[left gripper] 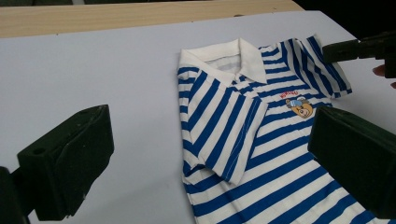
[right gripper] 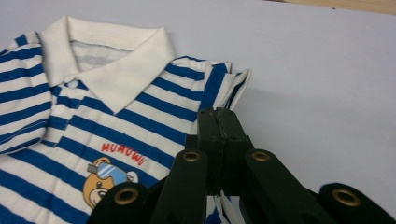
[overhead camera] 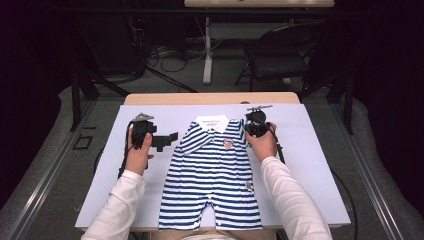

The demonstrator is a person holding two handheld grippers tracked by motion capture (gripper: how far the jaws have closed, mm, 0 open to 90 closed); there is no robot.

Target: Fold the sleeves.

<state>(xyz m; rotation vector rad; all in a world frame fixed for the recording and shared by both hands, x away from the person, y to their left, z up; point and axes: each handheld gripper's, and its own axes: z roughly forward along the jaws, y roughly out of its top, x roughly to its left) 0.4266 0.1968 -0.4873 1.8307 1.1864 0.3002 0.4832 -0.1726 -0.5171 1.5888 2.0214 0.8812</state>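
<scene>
A blue-and-white striped baby romper (overhead camera: 212,170) with a white collar (right gripper: 112,60) and a bear badge (left gripper: 299,106) lies flat, face up, on a white sheet. My left gripper (overhead camera: 167,140) stands open just left of the romper's sleeve (left gripper: 224,135); nothing is between its wide-apart jaws in the left gripper view (left gripper: 210,126). My right gripper (overhead camera: 250,126) is at the other sleeve (right gripper: 219,84). Its jaws (right gripper: 218,114) are shut, with white sleeve fabric pinched between them low in the right gripper view. From the left gripper view the right gripper (left gripper: 355,49) sits over that sleeve's edge.
The white sheet (overhead camera: 300,165) covers a wooden table whose far edge (overhead camera: 210,98) shows beyond it. A dark folding chair (overhead camera: 280,55) and another table's leg (overhead camera: 207,50) stand behind. Cables trail from both grippers.
</scene>
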